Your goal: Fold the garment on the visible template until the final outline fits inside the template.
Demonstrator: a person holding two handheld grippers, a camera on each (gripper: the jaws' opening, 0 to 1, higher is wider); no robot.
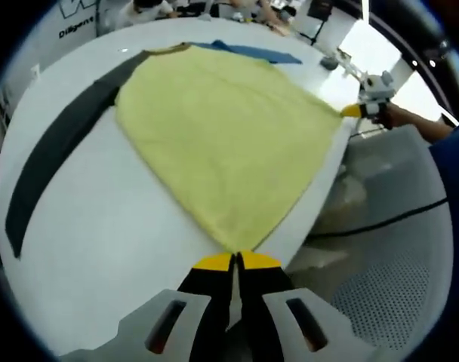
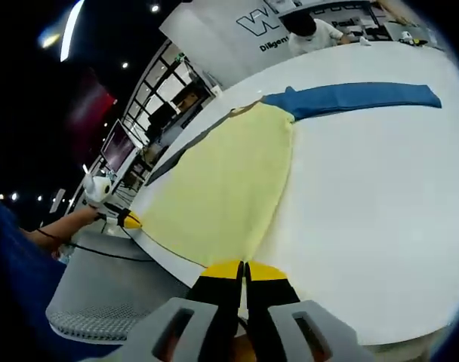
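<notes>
Both grippers clamp the near hem of a yellow garment [image 1: 222, 143] at the edge of a white table [image 1: 101, 234]: the left gripper [image 1: 235, 261] with jaws pinched on one corner, the right gripper [image 2: 243, 268] closed on the other. The cloth lies spread toward the far side, over a dark strip [image 1: 56, 151] on the left and a blue strip [image 2: 350, 96] beyond. An uneven lift could likely skew the fold, or drag the hem off the table edge.
</notes>
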